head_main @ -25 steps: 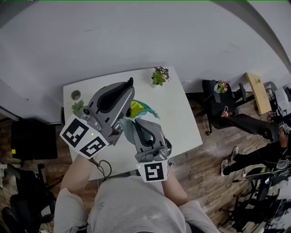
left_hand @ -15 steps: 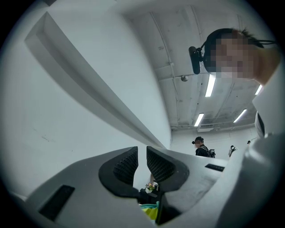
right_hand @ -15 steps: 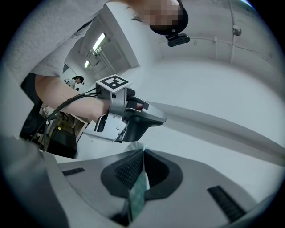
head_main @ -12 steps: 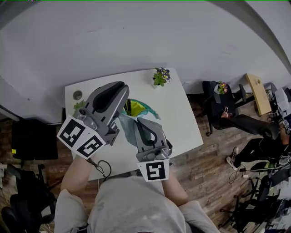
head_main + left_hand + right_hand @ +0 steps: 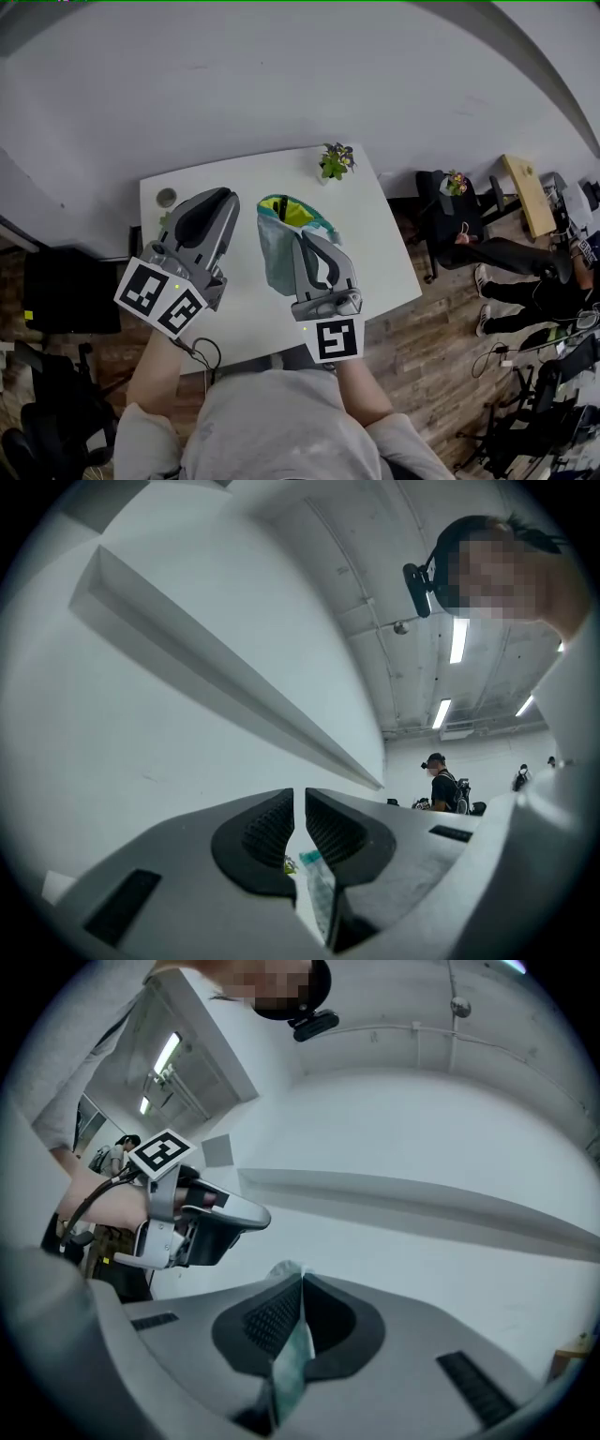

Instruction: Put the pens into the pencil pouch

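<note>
Right gripper view: pouch [image 5: 292, 1371] btw fingers [image 5: 266, 1317]

No words, numbers or brand names can be read anywhere. The cubes on the left gripper [image 5: 225, 194] and right gripper [image 5: 302, 234] carry only black-and-white square code patterns, no letters.

The pencil pouch [image 5: 279, 246] lies on the table [image 5: 375, 246], plant [image 5: 333, 160] behind.

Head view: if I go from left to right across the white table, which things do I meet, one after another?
small round object → left gripper → pencil pouch → potted plant
</note>
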